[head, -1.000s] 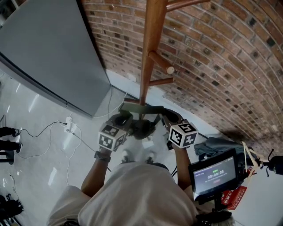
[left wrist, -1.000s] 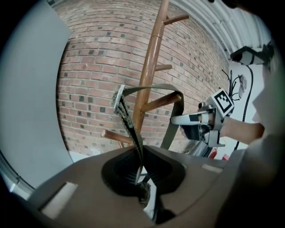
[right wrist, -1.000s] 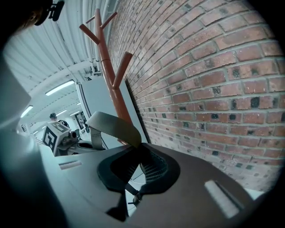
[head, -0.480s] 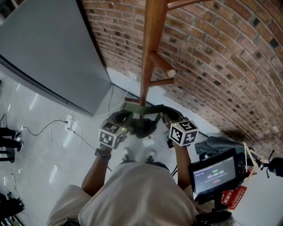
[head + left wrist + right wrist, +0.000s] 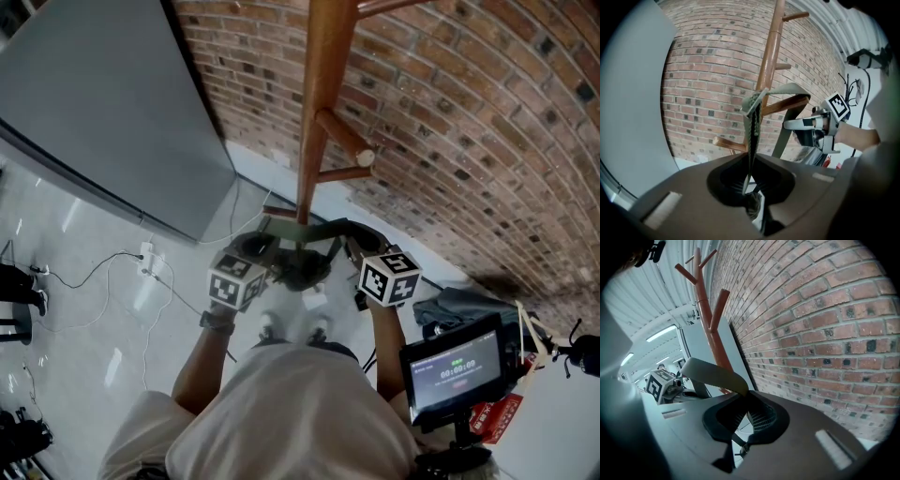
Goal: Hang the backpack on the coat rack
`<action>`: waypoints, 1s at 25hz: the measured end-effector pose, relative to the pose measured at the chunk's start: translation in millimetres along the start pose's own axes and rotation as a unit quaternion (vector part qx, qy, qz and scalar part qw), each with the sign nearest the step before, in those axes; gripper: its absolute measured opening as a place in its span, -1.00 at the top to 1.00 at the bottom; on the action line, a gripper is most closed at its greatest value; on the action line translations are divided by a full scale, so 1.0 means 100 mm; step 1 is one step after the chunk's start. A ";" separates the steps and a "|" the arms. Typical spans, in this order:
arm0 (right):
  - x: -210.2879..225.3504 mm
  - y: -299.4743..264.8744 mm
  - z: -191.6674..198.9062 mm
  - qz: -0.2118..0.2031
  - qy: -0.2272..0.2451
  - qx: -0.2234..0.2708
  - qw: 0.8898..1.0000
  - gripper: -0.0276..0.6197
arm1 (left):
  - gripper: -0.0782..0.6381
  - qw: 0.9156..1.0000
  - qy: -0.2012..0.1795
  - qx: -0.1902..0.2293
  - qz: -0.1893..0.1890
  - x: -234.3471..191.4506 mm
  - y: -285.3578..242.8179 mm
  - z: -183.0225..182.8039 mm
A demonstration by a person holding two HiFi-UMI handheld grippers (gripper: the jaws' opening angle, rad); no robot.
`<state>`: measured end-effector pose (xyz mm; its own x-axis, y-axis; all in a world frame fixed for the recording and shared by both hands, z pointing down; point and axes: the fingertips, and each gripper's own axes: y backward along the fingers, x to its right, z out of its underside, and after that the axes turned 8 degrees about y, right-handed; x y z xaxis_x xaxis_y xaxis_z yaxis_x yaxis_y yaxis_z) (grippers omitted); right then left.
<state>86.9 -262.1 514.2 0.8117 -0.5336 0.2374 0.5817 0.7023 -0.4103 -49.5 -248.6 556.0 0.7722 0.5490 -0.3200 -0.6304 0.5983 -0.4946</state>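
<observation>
The left gripper (image 5: 749, 180) and right gripper (image 5: 740, 401) are each clamped nearly closed on the backpack's strap (image 5: 710, 372), which bridges the 2. The backpack (image 5: 300, 272) hangs below their jaws, with the coat rack (image 5: 319, 103) just ahead. The bag looks soft and saggy, so the webbing seems the surest hold.

Left gripper (image 5: 751, 179) and right gripper (image 5: 743, 414) side by side, both tilted slightly downward, jaws of each closed on a strap (image 5: 753, 125), forearms (image 5: 201, 364) extended forward behind them.
</observation>
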 end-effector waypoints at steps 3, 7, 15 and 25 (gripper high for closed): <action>-0.01 0.00 -0.03 -0.002 0.002 0.002 1.000 0.89 | 0.74 1.000 0.000 0.004 0.002 -0.01 0.00 -0.03; -0.03 -0.02 -0.07 -0.003 0.003 0.001 1.000 0.89 | 0.74 1.000 -0.002 0.008 0.003 -0.03 0.01 -0.07; -0.04 -0.06 -0.16 -0.004 -0.001 0.009 1.000 0.89 | 0.74 1.000 0.001 0.004 0.006 -0.06 0.01 -0.13; -0.03 -0.05 -0.09 -0.007 -0.008 0.006 1.000 0.89 | 0.74 1.000 0.000 -0.001 0.005 -0.02 0.01 -0.08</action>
<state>80.7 -267.9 507.6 0.8044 -0.5361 0.2562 0.5932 0.7004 -0.3970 -50.8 -253.8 549.1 0.7653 0.5549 -0.3261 -0.6385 0.5907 -0.4933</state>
